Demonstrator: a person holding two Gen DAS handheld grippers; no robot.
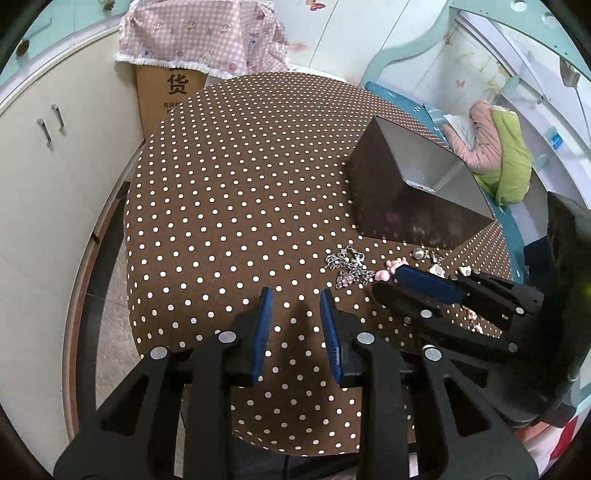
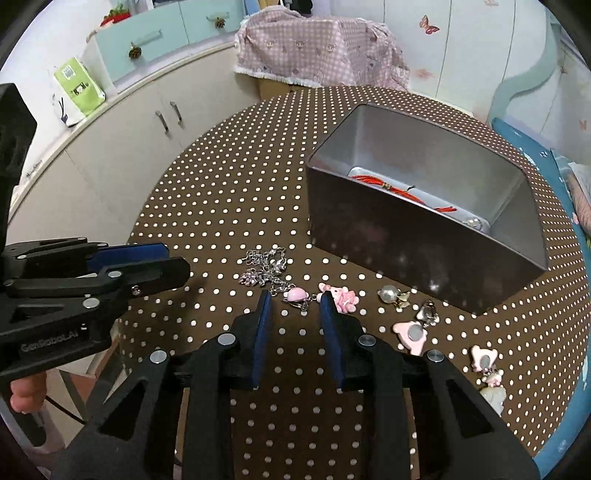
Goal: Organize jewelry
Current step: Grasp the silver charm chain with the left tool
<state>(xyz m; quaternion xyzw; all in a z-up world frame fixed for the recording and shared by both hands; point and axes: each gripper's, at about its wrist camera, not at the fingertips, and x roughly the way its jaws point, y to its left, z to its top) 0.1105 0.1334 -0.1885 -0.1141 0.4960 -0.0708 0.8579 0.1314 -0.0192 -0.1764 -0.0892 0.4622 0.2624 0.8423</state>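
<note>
left claw [image 1: 295, 295] spread, empty | right claw [image 2: 294, 299] spread beside pink charm [image 2: 296, 294] | red cord [image 2: 391, 186] in tin [image 2: 424, 236]: right view only

Glossy metal tin [image 2: 424, 236] on matt dotted cloth [image 2: 258, 206].

Domestic room, likely child's bedroom: polka-dot tablecloth [image 2: 229, 206], butterfly wall stickers [image 2: 428, 25], pink gingham cover [image 2: 321, 51], white cabinets [image 1: 55, 155], jacket on bed [image 1: 491, 147].

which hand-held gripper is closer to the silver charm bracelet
Right. The right hand-held gripper sits open just in front of the silver charm bracelet, tips almost at it. The left hand-held gripper hangs open farther back, off to its left.
</note>
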